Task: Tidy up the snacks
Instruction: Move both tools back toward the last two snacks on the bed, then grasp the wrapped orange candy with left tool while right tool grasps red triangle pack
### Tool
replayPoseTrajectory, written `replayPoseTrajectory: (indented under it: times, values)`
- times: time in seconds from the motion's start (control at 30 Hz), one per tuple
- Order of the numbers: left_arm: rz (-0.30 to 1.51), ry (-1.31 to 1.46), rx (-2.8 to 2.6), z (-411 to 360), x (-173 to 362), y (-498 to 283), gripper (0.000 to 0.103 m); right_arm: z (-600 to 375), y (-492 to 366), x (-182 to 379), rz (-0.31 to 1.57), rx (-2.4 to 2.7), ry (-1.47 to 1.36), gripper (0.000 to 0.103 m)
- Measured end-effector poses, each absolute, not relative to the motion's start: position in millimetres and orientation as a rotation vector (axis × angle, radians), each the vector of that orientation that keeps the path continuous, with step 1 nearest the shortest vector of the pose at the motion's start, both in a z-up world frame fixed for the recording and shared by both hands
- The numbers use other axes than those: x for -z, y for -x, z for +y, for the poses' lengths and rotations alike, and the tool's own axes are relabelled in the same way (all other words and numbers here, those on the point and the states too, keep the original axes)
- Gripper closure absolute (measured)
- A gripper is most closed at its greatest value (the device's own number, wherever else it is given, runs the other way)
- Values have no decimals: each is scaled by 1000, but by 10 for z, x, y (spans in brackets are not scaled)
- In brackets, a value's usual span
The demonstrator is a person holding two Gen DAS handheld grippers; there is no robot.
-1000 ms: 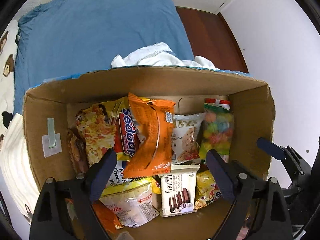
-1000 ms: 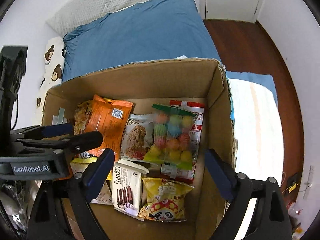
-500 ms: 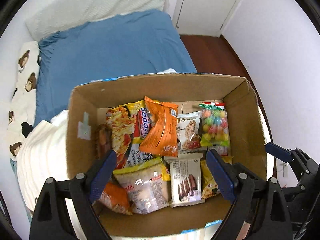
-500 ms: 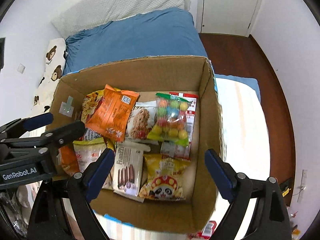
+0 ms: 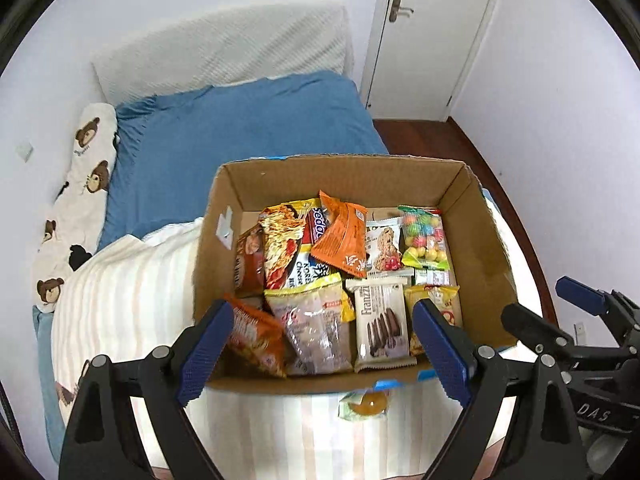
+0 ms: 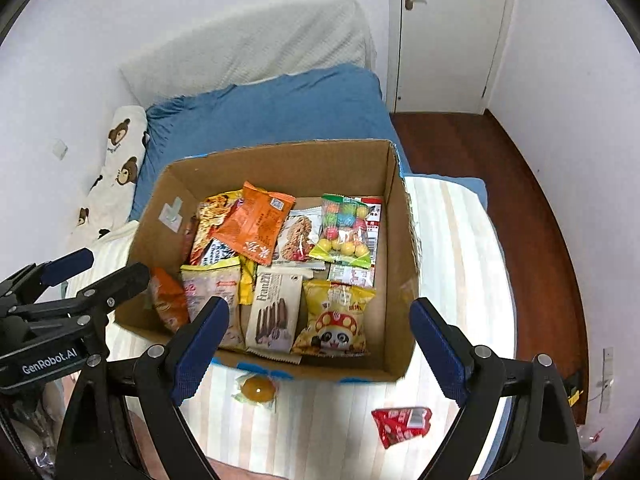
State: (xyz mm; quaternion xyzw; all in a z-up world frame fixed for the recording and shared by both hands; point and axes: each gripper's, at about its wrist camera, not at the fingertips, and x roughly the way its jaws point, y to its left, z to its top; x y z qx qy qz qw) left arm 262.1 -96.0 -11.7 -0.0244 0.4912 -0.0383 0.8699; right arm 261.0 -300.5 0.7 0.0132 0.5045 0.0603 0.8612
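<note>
Snacks: red packet (image 6: 402, 420) and amber candy (image 6: 257, 387) lie loose on the striped blanket (image 6: 452, 264) by the cardboard box's (image 6: 394, 240) near edge. Light, crinkly, slippery; pinch packet mid-body. Left gripper (image 5: 322, 350) and right gripper (image 6: 316, 346) both gape, empty.

Both grippers (image 5: 320, 348) (image 6: 316, 344) pulled up & back from box (image 5: 472, 216); more bed shows.

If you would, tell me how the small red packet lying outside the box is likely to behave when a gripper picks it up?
The red packet looks like thin crinkled film, so it will probably flex and sag rather than stay stiff. It seems small and flat, so likely light. Its glossy wrapper may slip between the pads, and the soft striped bedding may give underneath.
</note>
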Motion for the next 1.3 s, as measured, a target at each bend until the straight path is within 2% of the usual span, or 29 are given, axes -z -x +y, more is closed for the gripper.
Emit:
replayPoseTrajectory:
  times: [0.33,0.6,1.03,1.23,1.3]
  values:
    - [918,25,57,-886,-77,-1974,12,-2964,-1942,-280,950,-136,-17,9]
    - [937,51,62,-898,24,-1659,12,-3053,-1588,-190,965,-157,-110,9]
    - [1214,19,106,-1403,1219,-1923,12,-4188,-1575,1122,1230,45,-432,9]
    - [1322,38,130,-1625,1653,-2148,12,-4441,-1684,1635,1285,78,-610,9]
    - [1346,54,130,-1655,1764,-2227,12,-4444,-1730,1767,1290,83,-643,16]
